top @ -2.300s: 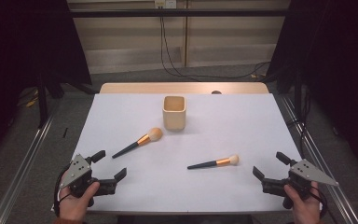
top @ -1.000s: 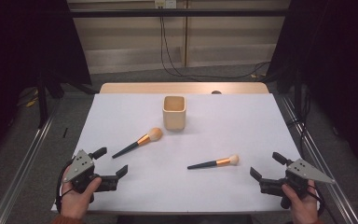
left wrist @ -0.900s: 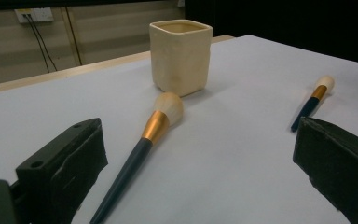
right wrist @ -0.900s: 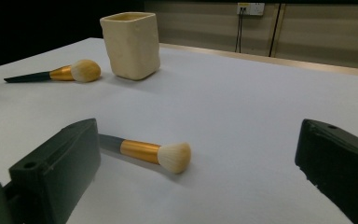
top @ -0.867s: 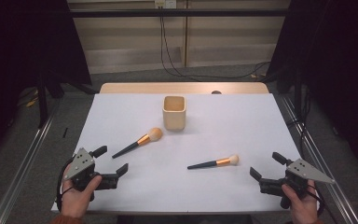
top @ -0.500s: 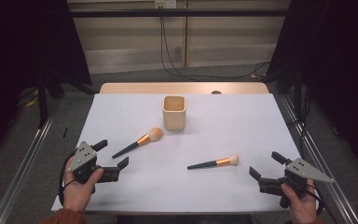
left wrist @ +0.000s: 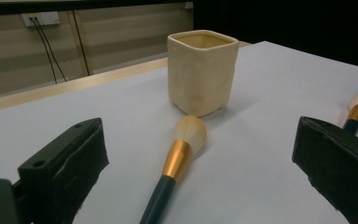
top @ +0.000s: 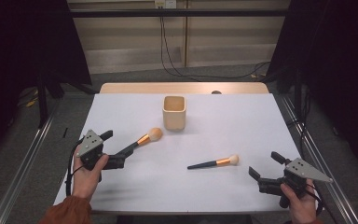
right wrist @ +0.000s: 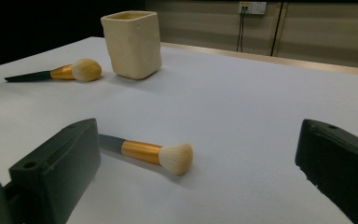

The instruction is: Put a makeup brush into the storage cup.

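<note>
A cream square cup (top: 174, 112) (left wrist: 203, 70) (right wrist: 133, 44) stands at the table's back middle. The larger makeup brush (top: 142, 140) (left wrist: 177, 158) (right wrist: 65, 71), with a dark handle and gold ferrule, lies left of the cup with its head toward it. My left gripper (top: 116, 148) (left wrist: 198, 140) is open, one jaw on each side of that brush's handle end, not touching it. A smaller brush (top: 214, 163) (right wrist: 144, 153) (left wrist: 356, 112) lies flat at front right. My right gripper (top: 265, 164) (right wrist: 198, 140) is open just right of its head, low over the table.
A white sheet (top: 223, 126) covers the table, and a wooden strip (top: 182, 87) shows at the far edge. Metal rails (top: 23, 168) run along both sides. Cables hang down the back wall (top: 168, 42). Open sheet lies between the two brushes and behind the right gripper.
My left gripper has moved forward and to the right, and its open jaws now straddle the end of the larger brush's handle. The right gripper has barely shifted. Both brushes and the cup stay put.
</note>
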A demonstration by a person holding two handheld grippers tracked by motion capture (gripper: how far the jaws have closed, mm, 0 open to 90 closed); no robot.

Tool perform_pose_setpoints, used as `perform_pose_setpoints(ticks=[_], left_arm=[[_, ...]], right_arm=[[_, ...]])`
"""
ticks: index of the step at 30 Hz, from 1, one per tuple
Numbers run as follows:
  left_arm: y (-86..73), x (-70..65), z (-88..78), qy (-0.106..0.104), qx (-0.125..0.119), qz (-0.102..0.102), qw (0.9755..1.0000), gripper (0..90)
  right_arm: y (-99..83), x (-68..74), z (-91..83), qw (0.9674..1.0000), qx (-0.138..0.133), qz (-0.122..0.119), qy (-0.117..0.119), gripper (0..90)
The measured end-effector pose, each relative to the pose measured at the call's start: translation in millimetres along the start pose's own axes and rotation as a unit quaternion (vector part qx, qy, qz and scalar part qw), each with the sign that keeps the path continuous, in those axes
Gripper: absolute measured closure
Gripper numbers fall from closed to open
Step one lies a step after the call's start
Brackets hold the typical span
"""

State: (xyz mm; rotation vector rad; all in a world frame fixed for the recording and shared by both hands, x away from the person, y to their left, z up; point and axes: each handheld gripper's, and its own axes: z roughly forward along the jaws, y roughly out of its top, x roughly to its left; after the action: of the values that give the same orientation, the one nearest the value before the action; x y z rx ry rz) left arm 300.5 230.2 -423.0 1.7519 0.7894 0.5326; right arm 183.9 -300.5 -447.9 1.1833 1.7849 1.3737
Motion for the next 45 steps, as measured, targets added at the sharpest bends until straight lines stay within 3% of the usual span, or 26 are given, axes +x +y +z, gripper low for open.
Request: perform_pose_setpoints(ticks=[5,6,11,18,21,25,28,30,34,37,39,42,45], left_arm=[[5.8,0.2,7.6,-0.005,0.009,-0.002,0.9999,2.7],[8.3,-0.3,10.7,-0.014,0.012,0.006,0.9998,2.7],[8.1,0.1,16.8,-0.014,0.012,0.019,0.9996,2.8],[12.0,8.5,26.8,-0.016,0.021,0.019,0.9995,2.7],[15.8,10.1,29.1,-0.007,0.018,0.023,0.9996,2.5],[19.1,15.0,38.3,-0.012,0.036,0.023,0.9990,2.3],[22.4,16.9,43.5,-0.016,0.049,0.037,0.9980,2.3],[23.3,20.2,47.2,-0.023,0.058,0.023,0.9978,2.4],[25.6,24.9,53.3,-0.015,0.086,0.050,0.9949,2.0],[30.1,27.6,54.2,-0.016,0.090,0.038,0.9951,2.0],[33.4,28.8,55.3,-0.021,0.105,0.048,0.9930,1.6],[37.6,31.5,59.1,-0.031,0.128,0.049,0.9901,2.4],[39.7,32.9,64.9,-0.032,0.162,0.055,0.9847,2.9]], right_arm=[[0.0,-0.2,-0.4,1.0000,-0.001,0.002,0.000,0.0],[0.0,-0.3,-0.4,1.0000,-0.001,0.003,0.000,0.0],[-0.1,-0.2,-0.7,1.0000,0.000,0.003,0.001,0.0],[-0.1,-0.2,-0.7,1.0000,0.000,0.003,0.001,0.0],[-0.3,-0.2,-0.4,1.0000,0.000,0.002,0.002,0.0],[-0.4,-0.4,0.1,1.0000,0.001,0.004,0.003,0.0],[-0.2,0.0,-0.3,1.0000,0.002,0.004,0.004,0.0],[-0.7,-0.4,-0.6,1.0000,0.003,0.003,0.004,0.0],[-0.8,-0.3,-0.8,1.0000,0.003,0.002,0.005,0.0],[-0.8,-0.3,-0.5,1.0000,0.004,0.003,0.004,0.0],[-0.7,-0.3,-0.3,1.0000,0.004,0.003,0.005,0.0],[-0.7,0.2,-0.1,1.0000,0.006,0.001,0.006,0.0],[-0.8,0.2,-0.5,1.0000,0.005,0.000,0.006,0.0]])
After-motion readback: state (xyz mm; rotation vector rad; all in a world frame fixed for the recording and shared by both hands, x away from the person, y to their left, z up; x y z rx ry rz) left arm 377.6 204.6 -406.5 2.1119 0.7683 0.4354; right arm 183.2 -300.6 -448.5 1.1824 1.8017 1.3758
